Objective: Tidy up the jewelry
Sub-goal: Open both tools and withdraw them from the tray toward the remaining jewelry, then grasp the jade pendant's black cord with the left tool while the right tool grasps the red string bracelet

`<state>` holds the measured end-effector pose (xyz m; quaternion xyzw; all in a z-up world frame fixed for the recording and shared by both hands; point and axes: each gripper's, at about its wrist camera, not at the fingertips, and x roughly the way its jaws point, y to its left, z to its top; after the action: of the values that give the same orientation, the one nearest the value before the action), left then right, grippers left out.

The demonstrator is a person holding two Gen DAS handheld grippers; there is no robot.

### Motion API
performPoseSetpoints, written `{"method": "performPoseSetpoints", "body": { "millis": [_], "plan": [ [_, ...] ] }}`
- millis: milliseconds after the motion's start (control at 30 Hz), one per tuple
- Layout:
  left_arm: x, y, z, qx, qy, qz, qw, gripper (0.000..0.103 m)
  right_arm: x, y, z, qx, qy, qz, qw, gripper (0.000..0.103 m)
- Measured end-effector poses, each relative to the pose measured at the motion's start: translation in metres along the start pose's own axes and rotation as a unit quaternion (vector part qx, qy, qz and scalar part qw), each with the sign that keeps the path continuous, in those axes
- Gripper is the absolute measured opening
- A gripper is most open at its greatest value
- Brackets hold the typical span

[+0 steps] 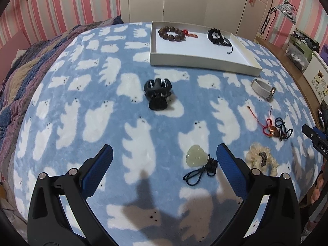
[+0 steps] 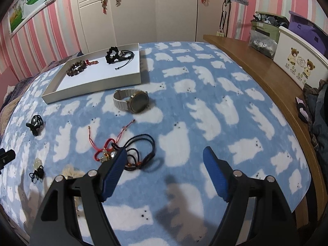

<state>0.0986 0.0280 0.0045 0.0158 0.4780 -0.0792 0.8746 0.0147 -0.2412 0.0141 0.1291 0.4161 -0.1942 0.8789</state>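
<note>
While both jaws stand wide and empty, the jade pendant (image 1: 194, 155) is seen on the bed (image 1: 133, 127) just ahead of the left hand-held gripper (image 1: 164, 160), toward its right finger, cord trailing back; the right hand-held gripper (image 2: 164, 164) hangs beside the cord bracelets (image 2: 139, 153).

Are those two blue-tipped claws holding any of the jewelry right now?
No. The left gripper and right gripper both stand open above the blanket, with nothing held.
</note>
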Motion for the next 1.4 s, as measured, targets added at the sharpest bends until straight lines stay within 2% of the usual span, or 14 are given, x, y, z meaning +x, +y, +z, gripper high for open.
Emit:
{"method": "performPoseSetpoints", "body": {
  "millis": [267,500,1000,1100,1300,1400],
  "plan": [
    [0.008,-0.001,-0.009,-0.001,0.011,-0.005,0.9999,0.1,0.011,0.017,-0.015,-0.011,0.031,0.016,0.999,0.077],
    [0.015,-0.006,-0.02,0.005,0.02,0.005,0.9998,0.1,0.014,0.03,-0.019,-0.017,0.038,0.026,0.999,0.077],
    [0.026,-0.011,-0.024,0.012,0.035,0.0,0.9993,0.1,0.024,0.065,-0.016,-0.053,0.051,0.053,0.996,0.075],
    [0.029,-0.013,-0.025,0.017,0.04,0.001,0.9991,0.1,0.028,0.071,-0.016,-0.063,0.057,0.054,0.995,0.066],
    [0.03,-0.024,-0.026,0.033,0.041,-0.01,0.9985,0.099,0.032,0.082,-0.015,-0.08,0.065,0.058,0.993,0.06],
    [0.034,-0.031,-0.028,0.044,0.049,-0.016,0.9977,0.091,0.035,0.086,-0.015,-0.086,0.069,0.06,0.992,0.055]
  ]
}}
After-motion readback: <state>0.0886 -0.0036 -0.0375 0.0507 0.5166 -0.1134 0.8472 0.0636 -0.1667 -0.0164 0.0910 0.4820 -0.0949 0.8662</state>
